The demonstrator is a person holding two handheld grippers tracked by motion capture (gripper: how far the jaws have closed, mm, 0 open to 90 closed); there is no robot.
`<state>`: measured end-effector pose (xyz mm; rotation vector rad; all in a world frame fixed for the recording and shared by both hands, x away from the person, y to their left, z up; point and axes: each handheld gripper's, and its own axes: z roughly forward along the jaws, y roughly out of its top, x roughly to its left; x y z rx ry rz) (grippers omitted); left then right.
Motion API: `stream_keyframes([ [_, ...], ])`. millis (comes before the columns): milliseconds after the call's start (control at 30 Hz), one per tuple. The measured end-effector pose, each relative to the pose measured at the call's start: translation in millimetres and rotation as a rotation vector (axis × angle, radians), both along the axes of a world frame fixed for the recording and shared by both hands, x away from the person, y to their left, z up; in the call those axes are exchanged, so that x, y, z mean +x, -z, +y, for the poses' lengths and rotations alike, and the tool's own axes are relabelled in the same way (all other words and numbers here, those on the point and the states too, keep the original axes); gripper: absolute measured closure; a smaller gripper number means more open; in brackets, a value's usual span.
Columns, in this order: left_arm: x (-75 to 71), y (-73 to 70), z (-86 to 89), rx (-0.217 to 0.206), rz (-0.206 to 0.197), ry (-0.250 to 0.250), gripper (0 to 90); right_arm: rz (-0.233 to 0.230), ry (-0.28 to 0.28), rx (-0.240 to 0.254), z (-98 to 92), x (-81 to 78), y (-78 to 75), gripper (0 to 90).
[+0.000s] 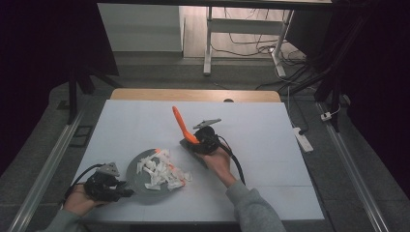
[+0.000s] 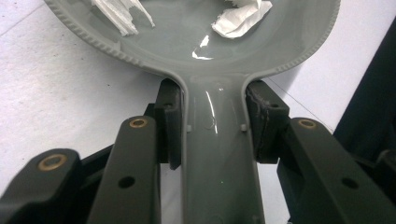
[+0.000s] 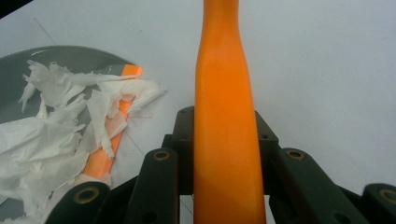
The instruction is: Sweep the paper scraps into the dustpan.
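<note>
Nearest the person, the left gripper is clamped on the flat handle of a round grey plastic dustpan-like tray, which rests on the white table holding torn white paper scraps. Farther off, the right gripper is closed on an orange plastic handle angled upward

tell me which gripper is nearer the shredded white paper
Left. The left gripper clamps the grey dustpan's handle, just beside the paper. The right gripper, holding the orange handle, sits beyond the pile.
</note>
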<state>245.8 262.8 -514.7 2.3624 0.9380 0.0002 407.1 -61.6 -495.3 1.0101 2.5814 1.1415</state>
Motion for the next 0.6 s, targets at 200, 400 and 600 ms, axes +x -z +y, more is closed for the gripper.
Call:
stream_keyframes([
  [200,0.0,0.1,-0.3,0.002,0.003,0.011,61.2,0.021,-0.004,0.01,12.1,-2.7,5.5,70.8],
  [400,-0.1,0.4,-1.3,0.002,0.004,0.008,61.2,0.052,-0.028,0.033,31.6,-10.9,8.9,70.9],
  [600,0.2,0.5,-1.2,0.001,0.007,0.009,61.2,0.064,-0.086,0.051,53.4,-23.1,10.4,70.8],
])
